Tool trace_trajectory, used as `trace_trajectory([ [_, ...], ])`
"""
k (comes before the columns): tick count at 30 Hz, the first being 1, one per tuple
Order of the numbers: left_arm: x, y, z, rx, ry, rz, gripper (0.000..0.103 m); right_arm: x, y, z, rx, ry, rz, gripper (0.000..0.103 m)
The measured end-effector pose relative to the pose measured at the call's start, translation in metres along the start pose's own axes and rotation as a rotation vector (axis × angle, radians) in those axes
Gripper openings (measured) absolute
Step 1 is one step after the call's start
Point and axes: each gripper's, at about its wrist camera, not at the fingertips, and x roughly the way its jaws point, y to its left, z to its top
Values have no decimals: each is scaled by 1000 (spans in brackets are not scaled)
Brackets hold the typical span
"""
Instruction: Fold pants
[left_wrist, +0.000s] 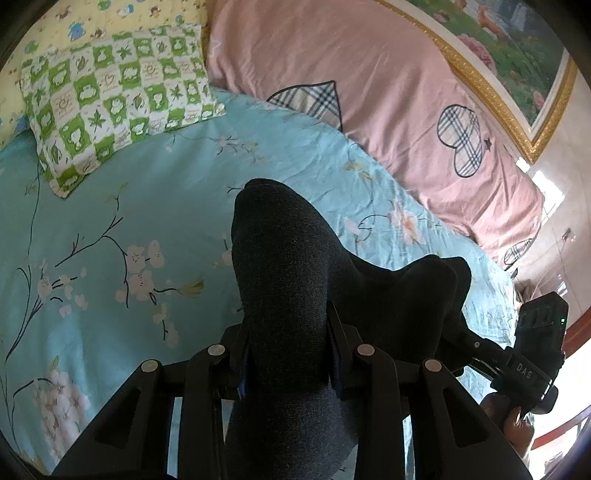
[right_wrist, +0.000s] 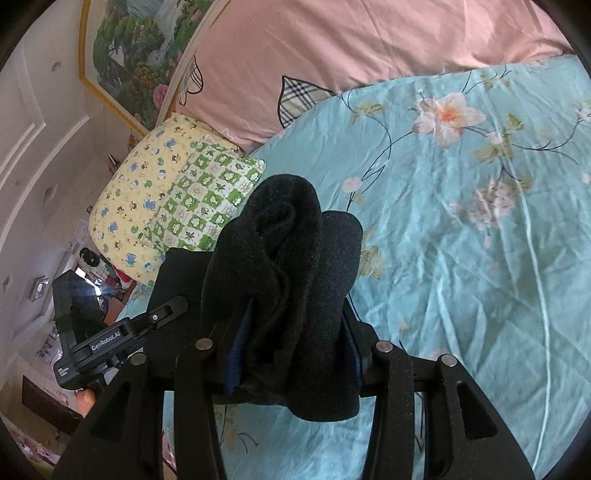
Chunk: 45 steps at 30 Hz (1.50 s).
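The dark charcoal pants (left_wrist: 284, 280) are bunched and lifted above the turquoise floral bed sheet (left_wrist: 129, 206). My left gripper (left_wrist: 288, 354) is shut on a thick fold of them, which hides the fingertips. The pants stretch right to my other gripper (left_wrist: 532, 354), held by a hand at the right edge. In the right wrist view my right gripper (right_wrist: 295, 350) is shut on a rolled bundle of the pants (right_wrist: 284, 266). The left gripper (right_wrist: 122, 332) shows at lower left there, with the fabric running to it.
A green checked pillow (left_wrist: 118, 99) lies on a yellow patterned pillow (right_wrist: 136, 199) at the head of the bed. A pink quilt (left_wrist: 369, 92) lies along the wall under a gold-framed painting (left_wrist: 498, 55). The sheet (right_wrist: 461, 240) spreads wide to the right.
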Motion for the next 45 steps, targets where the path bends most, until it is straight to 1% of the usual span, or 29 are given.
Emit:
trace_trajectory([
  [8,11,9,-1,-4,16,14,32,17,-1,3,-6,24,-17,46],
  [12,15,9,-2,14,20,27,34,22,-8,3,-5,38,-36,48],
  [14,18,11,-4,21,27,36,38,22,-12,2,-3,41,-50,51],
  [15,21,13,-6,19,36,37,40,22,-14,2,-1,42,-56,54],
  [17,23,17,-8,12,41,41,47,20,-20,0,-2,34,-83,57],
  [20,24,20,-12,12,39,62,53,17,-25,-3,-6,26,-93,61],
  [23,19,18,-17,28,25,91,55,11,-25,-6,-16,16,-104,61],
  [25,14,15,-20,38,18,104,56,8,-21,-9,-30,7,-114,61],
  [28,7,12,-26,45,9,120,62,2,-14,-14,-58,-4,-128,61],
  [30,0,9,-31,53,-2,131,62,-1,-9,-17,-74,-10,-124,62],
  [33,-10,7,-38,63,-13,143,66,-7,0,-22,-103,-20,-120,69],
  [37,-23,3,-50,80,-20,143,71,-16,14,-30,-146,-37,-122,75],
  [39,-30,-1,-57,91,-27,145,71,-21,19,-35,-170,-36,-112,80],
  [41,-37,-5,-65,109,-39,155,74,-24,26,-42,-209,-36,-111,82],
  [45,-45,-13,-77,155,-57,196,76,-27,41,-59,-313,-24,-140,87],
])
